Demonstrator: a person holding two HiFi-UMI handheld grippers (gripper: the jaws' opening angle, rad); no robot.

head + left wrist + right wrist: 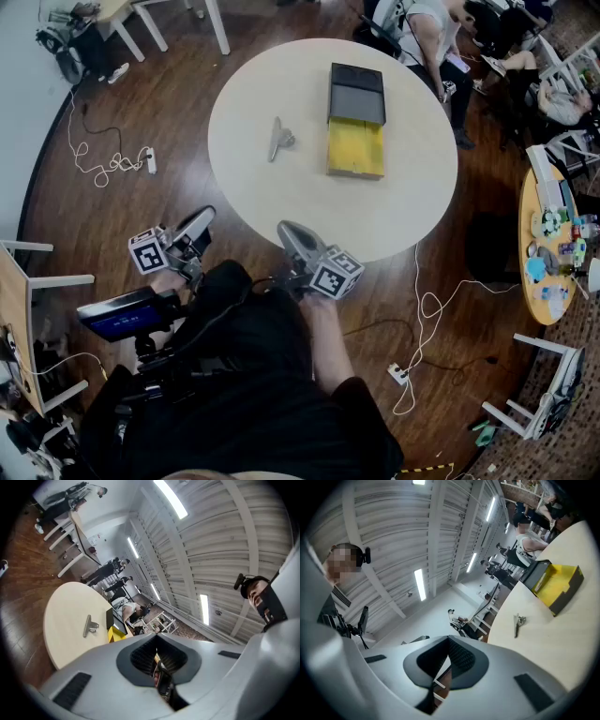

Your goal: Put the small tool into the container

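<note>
Both sets of fingers are pressed together w/ nothing btw them: left gripper (200, 223) and right gripper (289, 234) are held level at the near rim of the round tabletop (253, 192), over the person's lap. The small tool (278, 139) lies flat on the tabletop, well apart from both and just left of the container (356, 150), not touching it. Main risk, imo: going in w/o opening first, so the closed tips just shove the tool across the smooth top, maybe toward the edge. It's thin and low, so even open fingers could scrape the surface, skid it or catch only one end, and it'd swing or drop on the lift. A wide reach could also bump the container and shift it. Can't tell if the dark part is a lid, so the drop may have to go in the yellow part.
</note>
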